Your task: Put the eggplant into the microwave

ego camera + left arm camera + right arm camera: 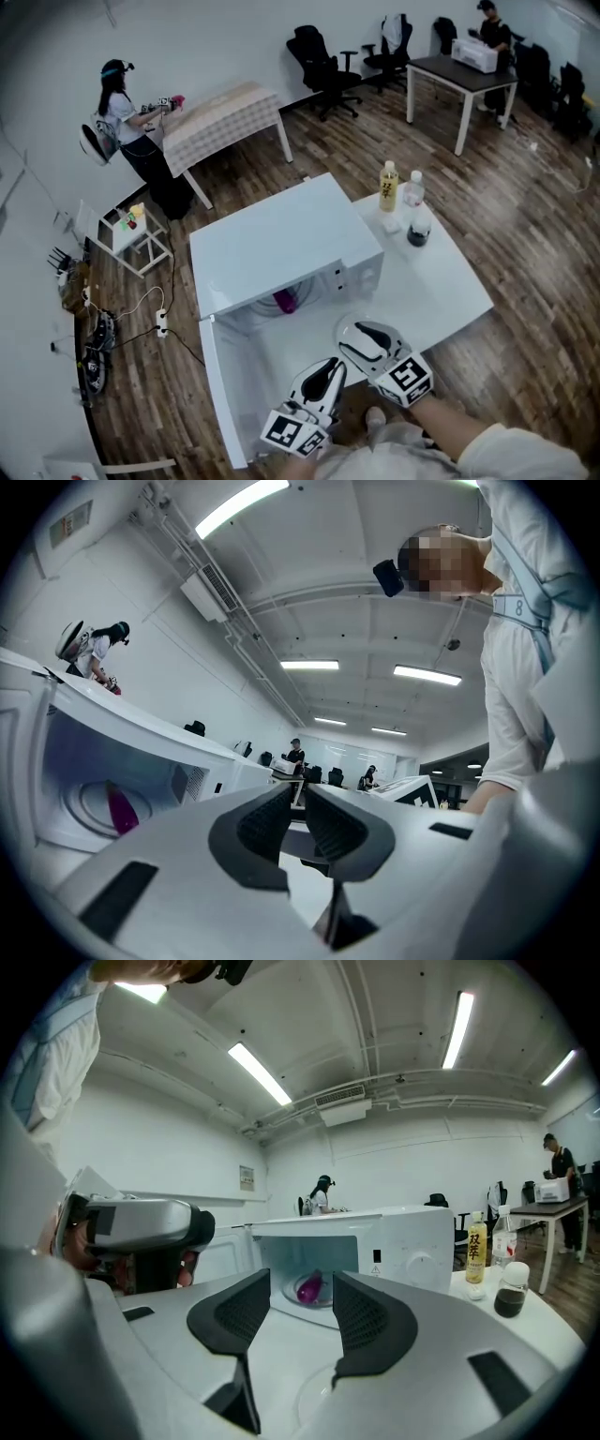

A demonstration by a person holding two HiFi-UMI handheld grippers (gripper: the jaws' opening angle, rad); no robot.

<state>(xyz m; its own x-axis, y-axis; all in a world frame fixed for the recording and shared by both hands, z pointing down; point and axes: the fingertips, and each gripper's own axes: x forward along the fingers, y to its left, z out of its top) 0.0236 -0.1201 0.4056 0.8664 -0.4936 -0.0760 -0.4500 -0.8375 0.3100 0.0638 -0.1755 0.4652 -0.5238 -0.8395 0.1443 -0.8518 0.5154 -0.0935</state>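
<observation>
The eggplant [310,1287] already lay on the turntable inside the microwave [281,234], whose door [217,394] stood open. The right gripper [302,1281] faced the opening, well clear of it, its jaws released and wide with nothing between them. The left gripper [298,791] had its jaws narrowly apart and empty. The placing looked done; perhaps only shutting the door remained.

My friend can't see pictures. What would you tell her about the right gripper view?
A purple eggplant lies inside an open white microwave, seen between the right gripper's two spread, empty jaws. Three bottles stand on the white table to the right, and the left gripper shows at the left.
</observation>
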